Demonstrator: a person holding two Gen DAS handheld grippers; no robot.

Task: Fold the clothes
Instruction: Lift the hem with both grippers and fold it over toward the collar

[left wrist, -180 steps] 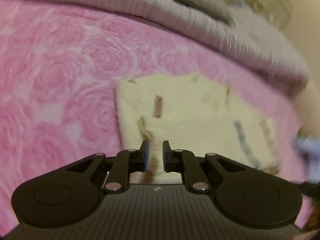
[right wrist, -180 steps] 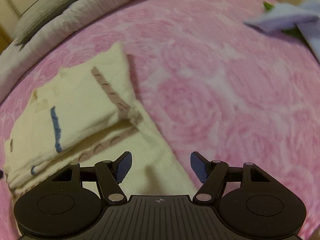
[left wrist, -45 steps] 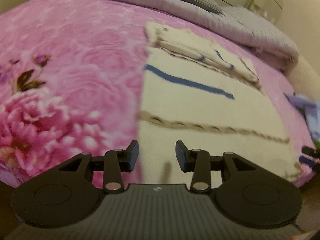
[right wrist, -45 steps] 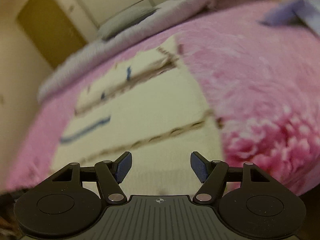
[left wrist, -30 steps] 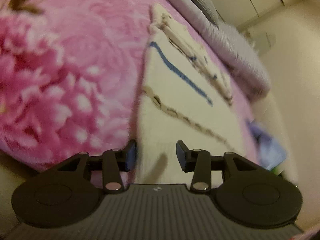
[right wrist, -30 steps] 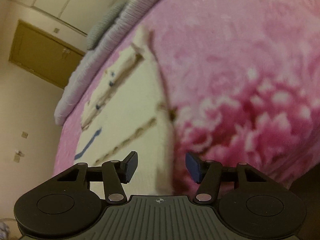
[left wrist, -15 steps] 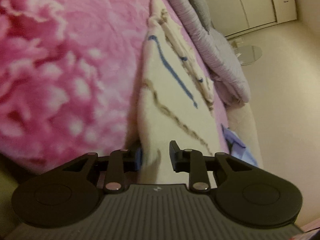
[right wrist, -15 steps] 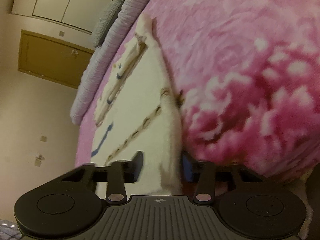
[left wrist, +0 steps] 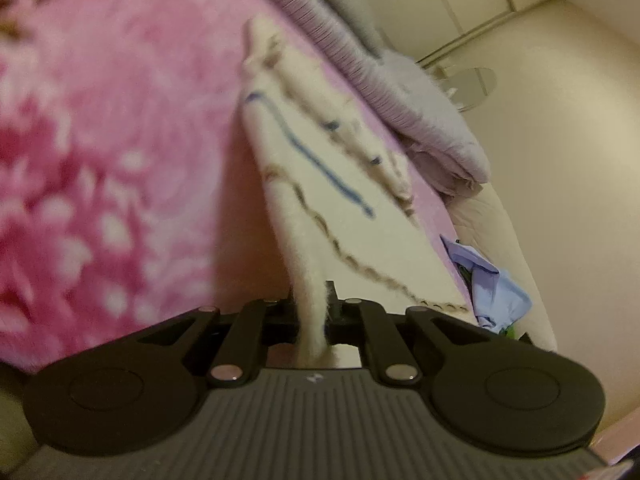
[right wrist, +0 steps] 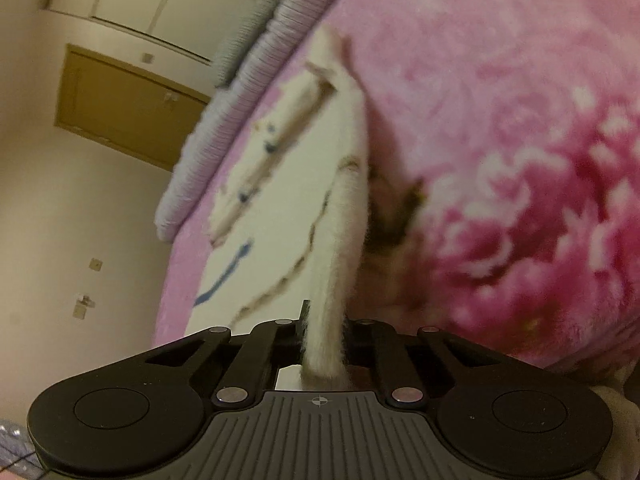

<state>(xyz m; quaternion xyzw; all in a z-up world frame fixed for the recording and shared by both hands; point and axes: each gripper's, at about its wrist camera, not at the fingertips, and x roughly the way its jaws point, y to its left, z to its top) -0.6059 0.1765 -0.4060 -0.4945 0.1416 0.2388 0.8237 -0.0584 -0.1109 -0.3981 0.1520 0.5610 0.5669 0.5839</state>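
A cream fuzzy garment (left wrist: pixel 320 184) with a blue stripe and brown braided stripes lies on the pink rose-patterned bedspread (left wrist: pixel 104 128), its far part folded over. My left gripper (left wrist: pixel 312 312) is shut on the garment's near left corner, the fabric pinched between its jaws. In the right wrist view the same garment (right wrist: pixel 288 208) stretches away, and my right gripper (right wrist: pixel 324 336) is shut on its near right corner. Both corners are raised slightly off the bedspread (right wrist: pixel 500 140).
A lilac ribbed duvet (left wrist: pixel 400 92) and a grey pillow lie along the head of the bed. A light blue garment (left wrist: pixel 492 284) sits at the bed's right side. A wooden door (right wrist: pixel 124 108) and white cupboards stand beyond the bed's left side.
Both grippers have come down onto the garment's near edge and shut on its two corners. The pinched fabric now stands up between each pair of jaws.
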